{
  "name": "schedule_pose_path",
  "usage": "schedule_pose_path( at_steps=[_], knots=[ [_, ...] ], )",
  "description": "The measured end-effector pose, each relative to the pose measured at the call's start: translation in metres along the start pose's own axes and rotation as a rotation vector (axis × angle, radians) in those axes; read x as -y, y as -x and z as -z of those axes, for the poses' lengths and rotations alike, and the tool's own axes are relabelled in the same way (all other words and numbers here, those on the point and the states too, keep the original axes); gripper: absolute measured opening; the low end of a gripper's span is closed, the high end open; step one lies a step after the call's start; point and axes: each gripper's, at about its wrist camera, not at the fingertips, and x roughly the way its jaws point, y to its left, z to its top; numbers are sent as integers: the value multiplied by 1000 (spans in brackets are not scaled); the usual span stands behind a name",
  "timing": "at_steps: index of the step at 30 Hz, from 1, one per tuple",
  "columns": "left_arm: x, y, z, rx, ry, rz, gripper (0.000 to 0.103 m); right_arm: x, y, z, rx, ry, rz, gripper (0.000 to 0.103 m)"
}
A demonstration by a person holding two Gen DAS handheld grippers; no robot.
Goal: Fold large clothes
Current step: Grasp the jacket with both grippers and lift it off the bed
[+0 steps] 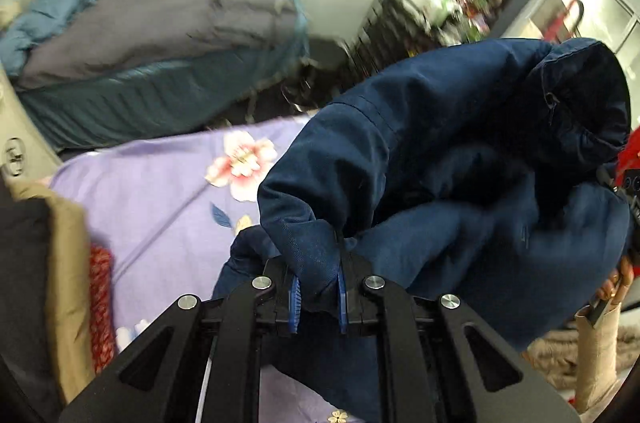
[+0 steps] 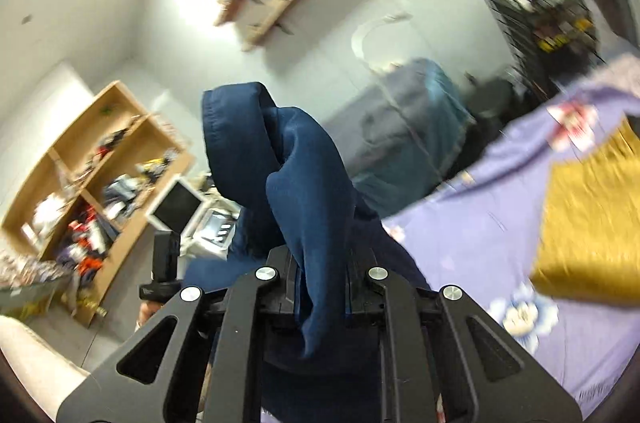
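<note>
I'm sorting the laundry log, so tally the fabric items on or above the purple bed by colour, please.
Navy: 1, the jacket, pinched by both the left gripper and the right gripper.
Purple floral: 1, the bedsheet.
Mustard yellow: 1, the folded cloth.
Tan: 1, the cloth at the edge.
Total: 4

Floral purple sheet (image 1: 160,183), perhaps wooden shelves (image 2: 92,159)

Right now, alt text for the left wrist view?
The left gripper has its jaws shut on a fold of a navy jacket, which bunches up over a lilac floral bedsheet. A bed with a grey duvet is blurred behind.
</note>
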Motion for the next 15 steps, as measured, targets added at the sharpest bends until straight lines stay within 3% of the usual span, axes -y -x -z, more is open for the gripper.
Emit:
schedule_pose_path(
  at_steps=[4, 8, 11, 15],
  knots=[
    [7, 42, 19, 69, 53, 17, 13, -35, 19, 0, -15, 95, -114, 14],
    [20, 90, 23, 163, 67, 26, 12, -53, 47, -8, 46, 91, -295, 14],
    [32, 139, 31, 253, 25, 39, 13, -78, 75, -24, 110, 139, -454, 14],
    [53, 207, 36, 385, -45, 46, 13, -117, 115, -39, 161, 288, -577, 13]
  ],
)
